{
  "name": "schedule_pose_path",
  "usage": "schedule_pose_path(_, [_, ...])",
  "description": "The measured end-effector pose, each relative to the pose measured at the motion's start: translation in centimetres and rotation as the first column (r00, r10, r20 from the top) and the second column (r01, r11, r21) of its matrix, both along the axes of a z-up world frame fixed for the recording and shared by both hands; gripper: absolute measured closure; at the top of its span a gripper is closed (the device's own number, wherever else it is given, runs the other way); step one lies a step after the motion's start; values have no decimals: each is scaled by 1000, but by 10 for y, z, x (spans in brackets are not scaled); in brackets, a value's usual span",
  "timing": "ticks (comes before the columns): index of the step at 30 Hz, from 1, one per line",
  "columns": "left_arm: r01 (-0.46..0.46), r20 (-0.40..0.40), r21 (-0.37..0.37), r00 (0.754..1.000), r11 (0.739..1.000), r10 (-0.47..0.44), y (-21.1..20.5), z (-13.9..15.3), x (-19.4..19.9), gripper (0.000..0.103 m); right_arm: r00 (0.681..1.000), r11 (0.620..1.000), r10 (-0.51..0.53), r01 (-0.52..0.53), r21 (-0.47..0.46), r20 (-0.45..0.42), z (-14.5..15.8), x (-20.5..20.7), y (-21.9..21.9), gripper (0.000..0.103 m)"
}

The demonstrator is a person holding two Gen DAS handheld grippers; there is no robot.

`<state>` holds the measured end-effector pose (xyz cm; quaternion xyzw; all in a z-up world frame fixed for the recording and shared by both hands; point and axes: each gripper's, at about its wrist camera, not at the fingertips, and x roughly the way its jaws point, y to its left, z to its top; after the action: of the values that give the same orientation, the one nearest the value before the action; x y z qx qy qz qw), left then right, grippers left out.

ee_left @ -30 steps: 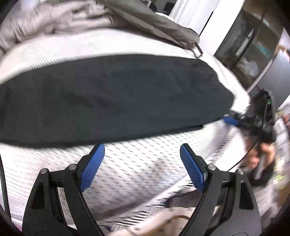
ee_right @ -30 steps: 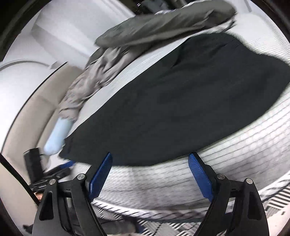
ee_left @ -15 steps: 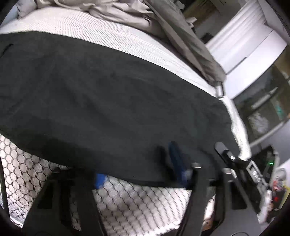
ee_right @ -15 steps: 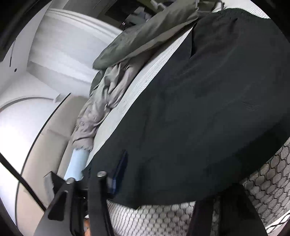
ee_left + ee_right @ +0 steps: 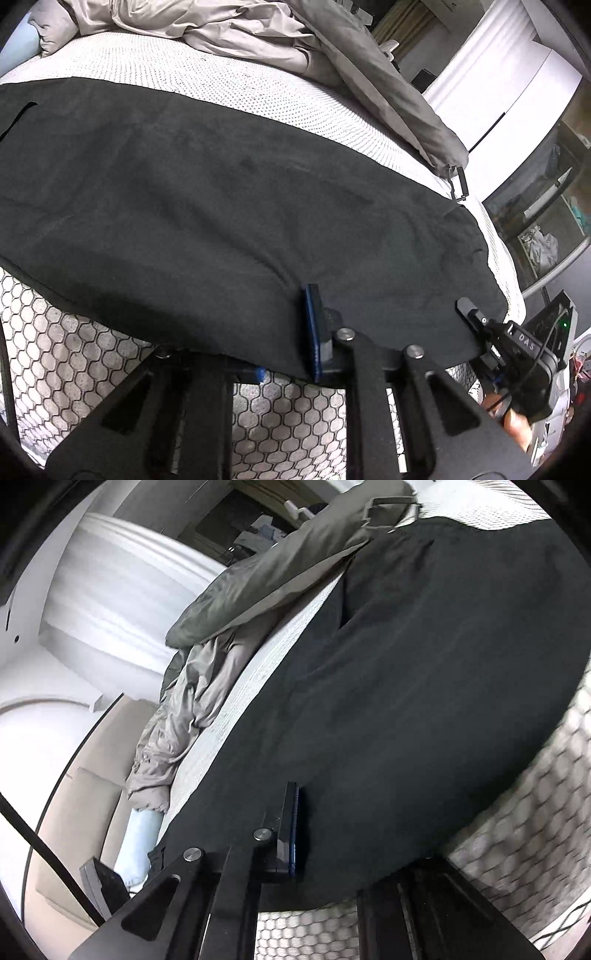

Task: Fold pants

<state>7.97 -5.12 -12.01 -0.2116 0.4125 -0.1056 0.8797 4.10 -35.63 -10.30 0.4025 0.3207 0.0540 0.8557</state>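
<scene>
Left wrist view: black pants (image 5: 229,199) lie spread flat across a white mattress (image 5: 258,92), their near edge overhanging the honeycomb-patterned side panel (image 5: 74,354). A rumpled gray blanket (image 5: 229,33) lies beyond them. The left gripper (image 5: 284,354) is clamped on the near edge of the pants: one blue pad (image 5: 312,328) rests on top of the cloth, and the other finger sits under the hem, mostly hidden. At far right, the right gripper (image 5: 476,321) meets the same edge near the end of the pants; white letters "DAS" are legible on its body. This view alone shows the lettering and a glass-fronted cabinet (image 5: 546,206).

Right wrist view: a beige headboard (image 5: 74,812) and a pale blue pillow (image 5: 140,842) appear at left, seen only here. The right gripper (image 5: 332,853) is closed on the pants (image 5: 424,686) edge, one blue pad (image 5: 293,830) on top, the other finger below the cloth. A metal buckle (image 5: 391,511) lies at the far end.
</scene>
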Motion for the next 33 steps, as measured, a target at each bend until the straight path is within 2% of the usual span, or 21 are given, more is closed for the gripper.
schedule_pose_path(7, [2,-8,-28,1000,1000,-2,14,3,-4,89,989,989,-148,148,-16,-12,6,-8,-57,94])
schedule_pose_path(12, [30,-29,-45,999,999,-32,28,4,-8,88,961,958,-273,268,-101,-41,17,-11,-100,92])
schedule_pose_path(13, [37,-32,-46,999,998,-39,33,5,-11,86,961,958,-270,262,-118,-54,19,-12,-107,89])
schedule_pose_path(15, [45,-40,-41,998,998,-47,43,11,-15,77,962,960,-267,261,-98,-59,23,-19,-122,73])
schedule_pose_path(17, [46,-38,-17,998,999,-46,56,19,-23,71,954,953,-297,294,-68,-42,27,-31,-138,59])
schedule_pose_path(19, [32,-16,21,999,999,-32,72,30,-30,63,942,941,-332,328,-81,-44,31,-38,-157,54])
schedule_pose_path(20, [11,1,49,1000,999,-11,82,36,-34,58,939,939,-340,335,-82,-52,32,-37,-166,45])
schedule_pose_path(21, [-6,15,66,1000,998,5,91,40,-37,54,941,943,-331,327,-64,-69,31,-31,-177,41])
schedule_pose_path(24, [-70,41,128,997,989,65,118,49,-41,44,948,951,-307,309,20,-79,21,-14,-208,41])
schedule_pose_path(25, [-93,45,153,995,984,88,125,51,-42,44,951,953,-300,303,29,-78,19,-5,-212,42])
schedule_pose_path(26, [-119,46,178,993,977,113,134,53,-42,44,951,953,-300,302,22,-71,20,1,-214,48])
schedule_pose_path(27, [-136,49,188,990,973,129,140,54,-43,44,952,954,-300,300,-8,-54,23,7,-215,68])
schedule_pose_path(29, [-176,68,205,984,963,165,155,56,-46,44,955,954,-292,288,-79,-44,30,16,-212,82])
schedule_pose_path(30, [-188,73,210,982,959,177,160,57,-47,44,959,955,-280,276,-109,-32,38,19,-208,87])
schedule_pose_path(33, [-202,83,209,978,957,189,177,56,-50,44,974,961,-221,225,-158,44,71,19,-187,90])
